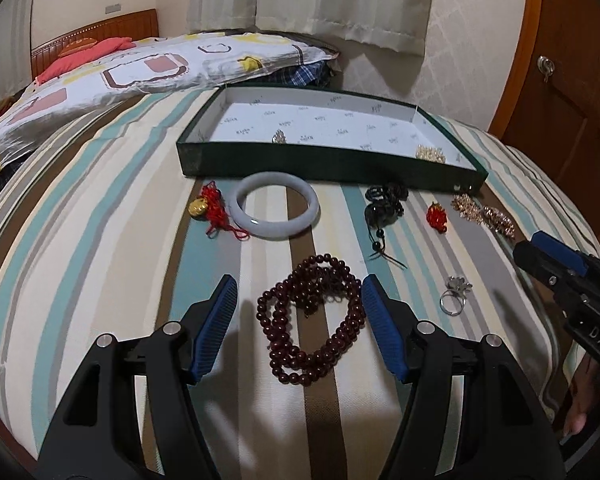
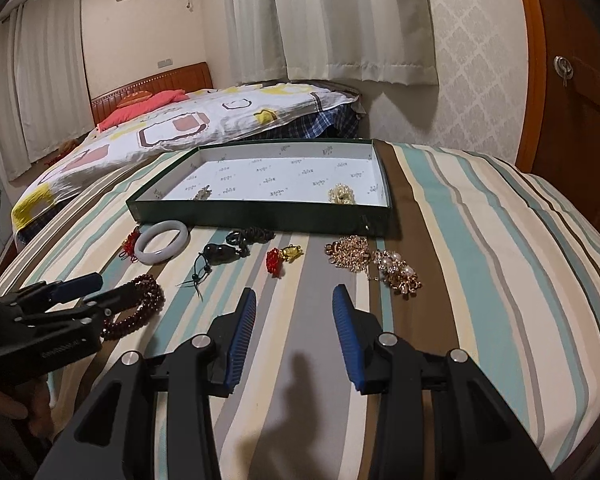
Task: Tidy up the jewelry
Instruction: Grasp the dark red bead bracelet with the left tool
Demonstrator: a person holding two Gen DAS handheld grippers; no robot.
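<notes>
**Jewelry laid out on striped bedcover, both grippers empty**

Jewelry pieces are spread on a striped bedcover [image 1: 100, 220] near a shallow dark green tray [image 1: 260, 160] with a white printed lining. A coiled strand of dark red beads [image 1: 312, 312] is framed by the left gripper [image 1: 300, 304], whose blue-padded fingers are held wide apart and clear of it. A pale jade bangle [image 1: 276, 210] is seen farther off. The right gripper [image 2: 294, 312] is held moderately open over bare cloth, with nothing gripped.
</notes>
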